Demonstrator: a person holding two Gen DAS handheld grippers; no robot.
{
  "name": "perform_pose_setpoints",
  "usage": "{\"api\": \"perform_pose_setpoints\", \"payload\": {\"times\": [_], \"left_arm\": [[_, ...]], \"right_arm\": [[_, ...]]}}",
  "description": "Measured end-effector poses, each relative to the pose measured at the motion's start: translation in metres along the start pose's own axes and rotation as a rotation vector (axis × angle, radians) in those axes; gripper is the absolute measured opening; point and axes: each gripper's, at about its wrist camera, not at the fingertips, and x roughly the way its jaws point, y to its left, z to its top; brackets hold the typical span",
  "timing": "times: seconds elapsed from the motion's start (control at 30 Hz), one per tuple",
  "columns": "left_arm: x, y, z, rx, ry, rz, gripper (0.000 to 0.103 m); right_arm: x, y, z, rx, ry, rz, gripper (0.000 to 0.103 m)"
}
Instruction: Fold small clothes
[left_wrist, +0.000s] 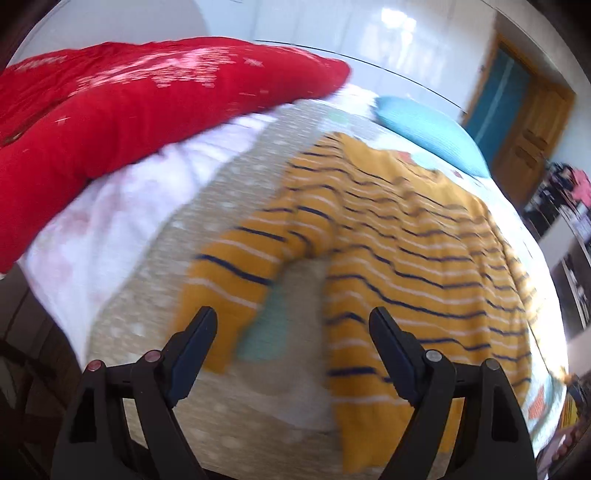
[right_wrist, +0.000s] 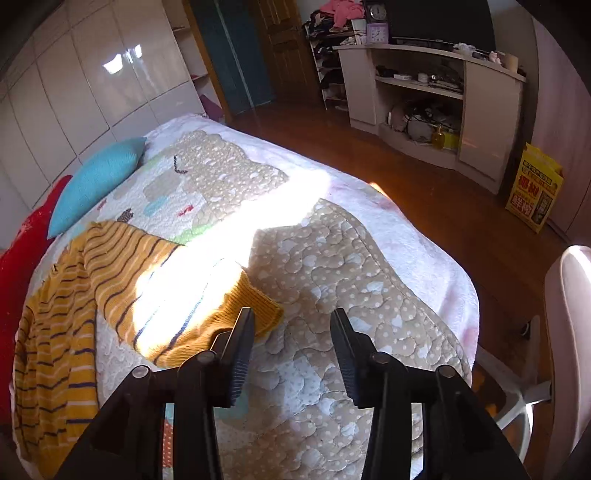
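striped sweater (right_wrist: 110, 280) – spread on quilted bed cover (right_wrist: 332, 258), one sleeve cuff toward right gripper | right gripper (right_wrist: 291, 317) – jaws apart, empty | left gripper (left_wrist: 291, 317) – jaws apart, empty, above sweater | teal pillow (right_wrist: 96, 181), red blanket (left_wrist: 129, 110) beyond

Sunlit quilted bed (right_wrist: 332, 258), wood floor (right_wrist: 443, 206), glossy white wardrobe (right_wrist: 92, 85), wooden door (right_wrist: 288, 48)

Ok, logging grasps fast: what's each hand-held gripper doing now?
Left hand-held gripper: open, holding nothing.
Right hand-held gripper: open, holding nothing.
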Motion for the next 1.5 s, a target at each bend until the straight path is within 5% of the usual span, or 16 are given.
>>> {"api": "perform_pose_setpoints", "payload": {"times": [0.2, 0.37, 0.4, 0.43, 0.47, 0.57, 0.67, 0.77, 0.83, 0.9, 1.3, 1.5], "left_arm": [[0.009, 0.057, 0.013, -0.044, 0.003, 0.073, 0.085], [0.030, 0.039, 0.002, 0.116, 0.074, 0.030, 0.085], [0.036, 0.032, -0.001, 0.158, 0.085, 0.032, 0.079], [0.042, 0.030, -0.001, 0.169, 0.098, 0.041, 0.045], [0.049, 0.035, 0.003, 0.148, 0.122, 0.054, 0.025], [0.046, 0.081, 0.028, -0.060, 0.073, 0.008, 0.017], [0.034, 0.150, 0.051, -0.283, -0.012, 0.083, 0.017], [0.017, 0.197, 0.056, -0.398, -0.060, 0.088, 0.025], [-0.001, 0.212, 0.049, -0.432, -0.094, 0.070, 0.054], [-0.019, 0.224, 0.037, -0.460, -0.128, 0.048, 0.071], [-0.074, 0.272, -0.033, -0.506, -0.169, 0.129, 0.075], [-0.074, 0.287, -0.055, -0.537, -0.147, 0.138, 0.075]], "right_arm": [[-0.005, 0.072, -0.006, -0.165, -0.013, 0.086, 0.053], [0.007, 0.125, -0.026, -0.277, 0.034, 0.150, 0.053], [0.008, 0.133, -0.031, -0.298, 0.042, 0.160, 0.053], [0.009, 0.141, -0.036, -0.321, 0.048, 0.166, 0.053], [0.008, 0.149, -0.040, -0.344, 0.054, 0.169, 0.053], [0.004, 0.171, -0.048, -0.415, 0.059, 0.177, 0.052], [-0.003, 0.197, -0.053, -0.492, 0.051, 0.183, 0.051], [-0.009, 0.234, -0.060, -0.584, 0.041, 0.208, 0.051], [-0.014, 0.268, -0.068, -0.657, 0.040, 0.264, 0.051], [-0.019, 0.311, -0.083, -0.746, 0.047, 0.345, 0.051], [-0.080, 0.576, -0.294, -1.360, 0.217, 0.896, 0.055], [-0.067, 0.674, -0.363, -1.447, 0.372, 0.952, 0.065]]}}
